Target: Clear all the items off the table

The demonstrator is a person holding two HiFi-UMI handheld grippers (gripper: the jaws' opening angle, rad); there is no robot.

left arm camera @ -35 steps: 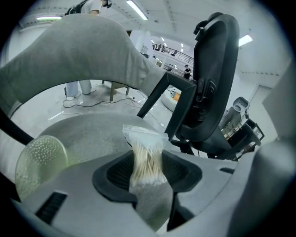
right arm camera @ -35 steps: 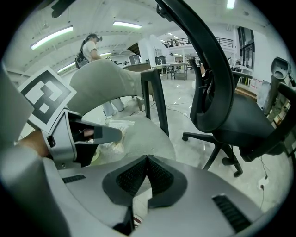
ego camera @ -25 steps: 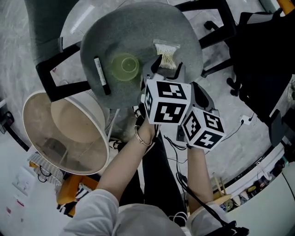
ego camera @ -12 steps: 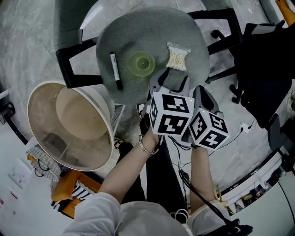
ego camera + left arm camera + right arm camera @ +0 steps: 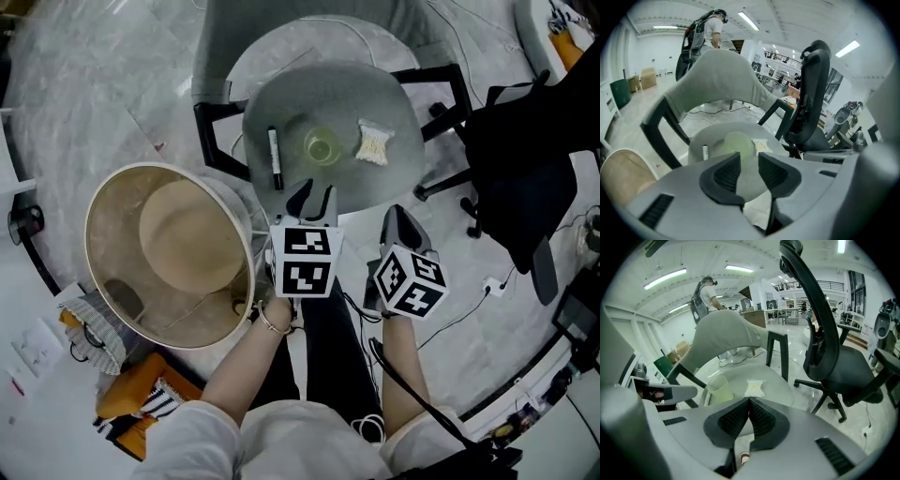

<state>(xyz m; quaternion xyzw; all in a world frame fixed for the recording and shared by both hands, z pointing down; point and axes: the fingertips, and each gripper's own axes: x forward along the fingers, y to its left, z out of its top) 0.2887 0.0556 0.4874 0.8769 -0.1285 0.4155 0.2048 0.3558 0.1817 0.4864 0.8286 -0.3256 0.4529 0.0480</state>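
On the small round grey table (image 5: 349,98) lie a black marker (image 5: 275,159), a pale green cup (image 5: 322,147) and a clear packet of pale bits (image 5: 374,142). My left gripper (image 5: 314,194) hovers at the table's near edge, apart from all three. Its jaws have just been closing and stand a little open, nothing between them. In the left gripper view the cup (image 5: 738,143) shows beyond the left gripper (image 5: 749,157). My right gripper (image 5: 398,216) hangs off the near right edge, shut and empty (image 5: 749,401), with cup (image 5: 719,389) and packet (image 5: 753,387) ahead.
A big round beige bin (image 5: 169,253) stands on the floor left of the table. A grey chair (image 5: 722,75) is behind the table and a black office chair (image 5: 525,169) to the right. Cables and an orange bag (image 5: 141,398) lie on the floor. A person (image 5: 712,28) stands far off.
Both grippers have drawn back from the packet and the table top and risen. The left jaws are narrower than before. All three items stay in place.
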